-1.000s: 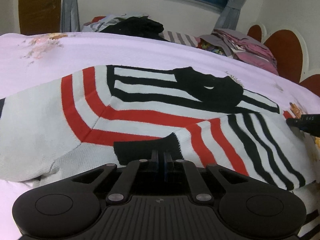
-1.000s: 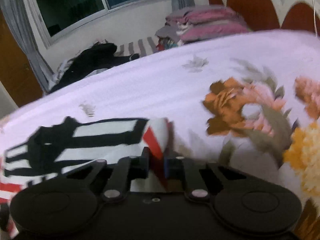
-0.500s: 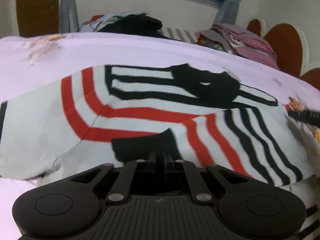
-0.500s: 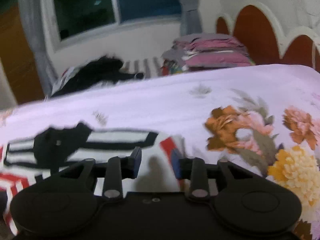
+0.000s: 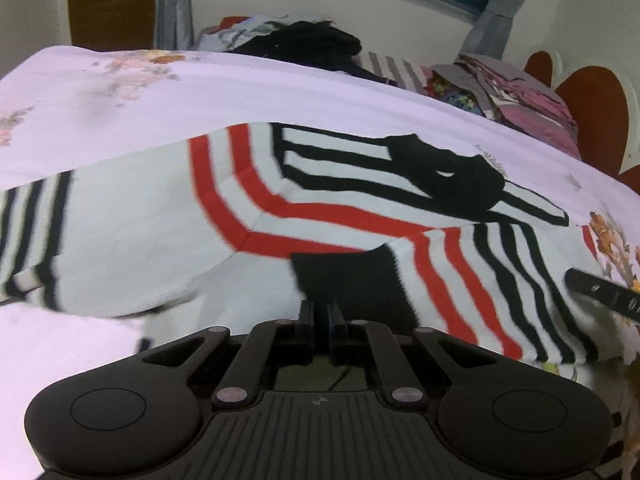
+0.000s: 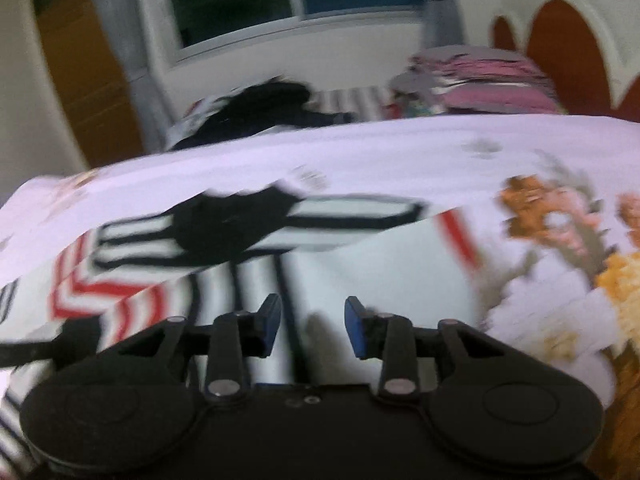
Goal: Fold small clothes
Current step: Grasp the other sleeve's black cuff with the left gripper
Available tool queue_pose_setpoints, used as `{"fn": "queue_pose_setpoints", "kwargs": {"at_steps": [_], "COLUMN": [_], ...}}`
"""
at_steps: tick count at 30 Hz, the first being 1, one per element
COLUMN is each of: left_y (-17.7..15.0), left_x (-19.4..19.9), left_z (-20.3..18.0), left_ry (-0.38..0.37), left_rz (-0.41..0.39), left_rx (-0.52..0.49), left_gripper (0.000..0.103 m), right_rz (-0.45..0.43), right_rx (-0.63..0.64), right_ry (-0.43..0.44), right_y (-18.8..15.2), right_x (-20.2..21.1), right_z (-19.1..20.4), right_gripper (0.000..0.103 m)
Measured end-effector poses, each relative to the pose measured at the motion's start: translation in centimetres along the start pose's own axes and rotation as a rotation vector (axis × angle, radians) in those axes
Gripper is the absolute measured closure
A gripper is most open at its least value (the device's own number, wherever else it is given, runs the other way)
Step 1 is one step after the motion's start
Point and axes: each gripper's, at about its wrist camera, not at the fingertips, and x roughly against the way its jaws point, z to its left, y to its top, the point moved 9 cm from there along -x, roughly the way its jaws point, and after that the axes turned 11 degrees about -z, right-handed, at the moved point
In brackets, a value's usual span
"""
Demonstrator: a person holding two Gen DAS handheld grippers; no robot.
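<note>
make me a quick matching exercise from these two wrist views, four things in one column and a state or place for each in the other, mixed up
Things:
1. left gripper
2. right gripper
3. striped sweater
4. stack of folded clothes

States or places:
a. jaws apart, nothing between them
b. at the far end of the bed, by the headboard
c. shut on the black cuff
d. spread on the floral bedsheet

Pairs: 1-c, 2-a, 3-d, 4-b

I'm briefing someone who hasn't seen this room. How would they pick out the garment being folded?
On the pale floral bedsheet, nearest the cameras, lies the striped sweater, spread flat. Unlike the dark heap of clothes and the pink folded stack at the far edge, it is white with red and black stripes and a black collar.
</note>
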Motion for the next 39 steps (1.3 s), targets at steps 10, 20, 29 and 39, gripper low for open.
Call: {"fn": "queue_pose_setpoints", "kwargs": {"at_steps": [10, 20, 29, 39], "left_y": [-0.6, 0.5, -0.6, -2.4], "left_x": [3.6, 4.9, 4.4, 3.1], "left_z": [6.5, 13.0, 22.0, 32.4], "left_ry": [0.112, 0.184, 0.175, 0.219], "left_rz": [-0.001, -0.084, -0.035, -0.098], "left_rx": [0.082, 0.081, 0.254, 0.582], "left_gripper": [0.097, 0.005, 0.005, 0.006], "right_rz": [0.037, 0.041, 0.052, 0.067], "right_rx": [0.043, 0.068, 0.092, 0.075], "right_ry": [0.116, 0.110, 0.054, -0.004], "right_y": [-0.8, -1.2, -2.1, -3.1], "right_x": [-1.1, -2.2, -3.3, -4.3], "right_z": [7.9, 14.1, 17.4, 17.7], "right_gripper": [0.059, 0.057, 0.056, 0.056]}}
